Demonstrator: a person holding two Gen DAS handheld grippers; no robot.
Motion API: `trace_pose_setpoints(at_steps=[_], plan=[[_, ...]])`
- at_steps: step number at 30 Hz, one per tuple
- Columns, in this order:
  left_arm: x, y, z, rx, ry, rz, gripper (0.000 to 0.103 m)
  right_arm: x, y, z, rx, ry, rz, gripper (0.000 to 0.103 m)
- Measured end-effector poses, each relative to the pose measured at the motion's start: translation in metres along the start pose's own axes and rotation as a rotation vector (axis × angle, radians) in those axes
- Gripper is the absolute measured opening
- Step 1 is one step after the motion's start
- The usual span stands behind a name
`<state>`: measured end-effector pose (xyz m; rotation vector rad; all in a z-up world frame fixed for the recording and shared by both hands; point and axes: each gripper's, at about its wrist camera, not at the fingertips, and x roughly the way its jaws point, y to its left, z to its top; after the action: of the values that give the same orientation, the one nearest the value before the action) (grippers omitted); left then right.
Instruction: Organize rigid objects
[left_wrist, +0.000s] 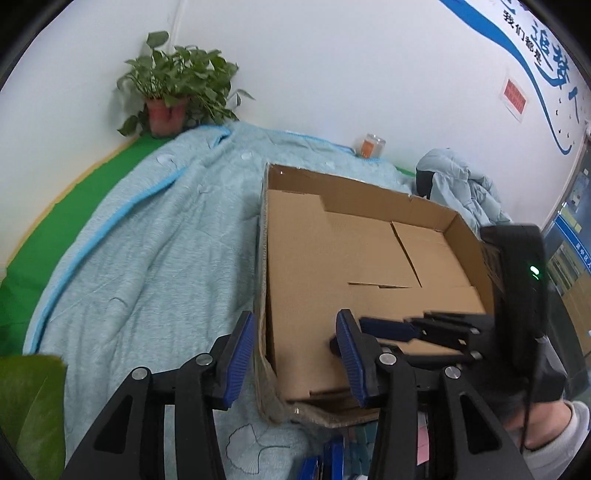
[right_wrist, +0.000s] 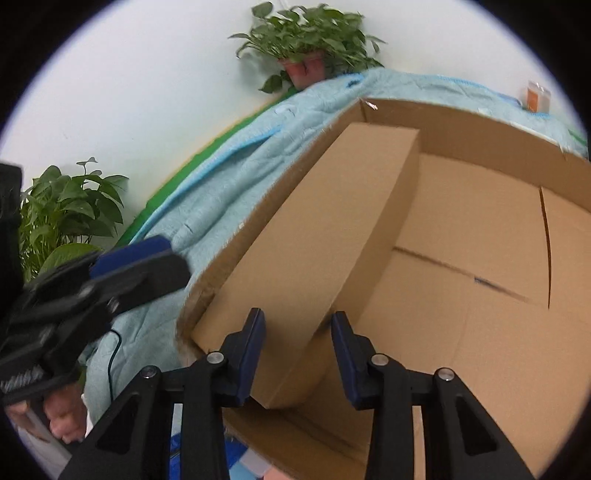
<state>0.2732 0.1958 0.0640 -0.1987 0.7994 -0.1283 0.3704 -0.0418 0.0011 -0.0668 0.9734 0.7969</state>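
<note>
Both grippers angle down at the box (left_wrist: 369, 266) on the blue quilt (left_wrist: 155, 258). Left gripper (left_wrist: 295, 350) straddles the box's near-left wall, jaws partly open, not clearly pinching. Right gripper (right_wrist: 297, 354) sits inside, jaws closed on the upright flap (right_wrist: 321, 240). Plant (left_wrist: 177, 88) behind.

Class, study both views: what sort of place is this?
Probably an office or institutional room: a wall slogan in blue lettering, potted plant, and a cardboard box on a quilt-covered table.
</note>
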Motion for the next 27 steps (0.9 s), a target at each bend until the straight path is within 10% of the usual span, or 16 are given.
trace_pose_setpoints(at_steps=[2,5,7,10,16,17,20,22,23,26,27], plan=[[-0.016,-0.006,-0.007,0.018,-0.030,-0.014,0.044,0.001,0.001,-0.001,-0.003,-0.009,-0.006,0.036],[-0.044,-0.019,-0.021,0.062,-0.102,0.019,0.076,-0.017,0.003,-0.010,0.012,-0.012,-0.108,0.037],[-0.063,-0.031,-0.031,0.107,-0.169,0.062,0.100,-0.047,0.012,-0.022,-0.006,-0.071,-0.165,0.078],[-0.095,-0.052,-0.053,0.179,-0.246,0.095,0.103,-0.119,0.018,-0.057,0.006,-0.267,-0.188,0.103],[-0.133,-0.079,-0.089,0.141,-0.247,0.036,0.102,-0.204,0.024,-0.127,0.006,-0.447,-0.312,0.103],[-0.138,-0.085,-0.096,0.139,-0.257,0.037,0.092,-0.210,0.025,-0.138,0.003,-0.452,-0.313,0.103],[-0.144,-0.102,-0.116,0.163,-0.225,0.021,0.000,-0.220,0.026,-0.165,0.014,-0.435,-0.363,0.074],[-0.147,-0.115,-0.131,0.167,-0.224,0.068,0.003,-0.221,0.024,-0.180,0.041,-0.410,-0.416,0.051],[-0.148,-0.120,-0.136,0.178,-0.233,0.088,0.006,-0.223,0.023,-0.186,0.053,-0.402,-0.425,0.051],[-0.151,-0.137,-0.158,0.197,-0.220,0.150,0.102,-0.222,0.022,-0.205,0.082,-0.306,-0.363,0.093],[-0.152,-0.138,-0.164,0.182,-0.243,0.151,0.101,-0.221,0.025,-0.213,0.076,-0.295,-0.319,0.103]])
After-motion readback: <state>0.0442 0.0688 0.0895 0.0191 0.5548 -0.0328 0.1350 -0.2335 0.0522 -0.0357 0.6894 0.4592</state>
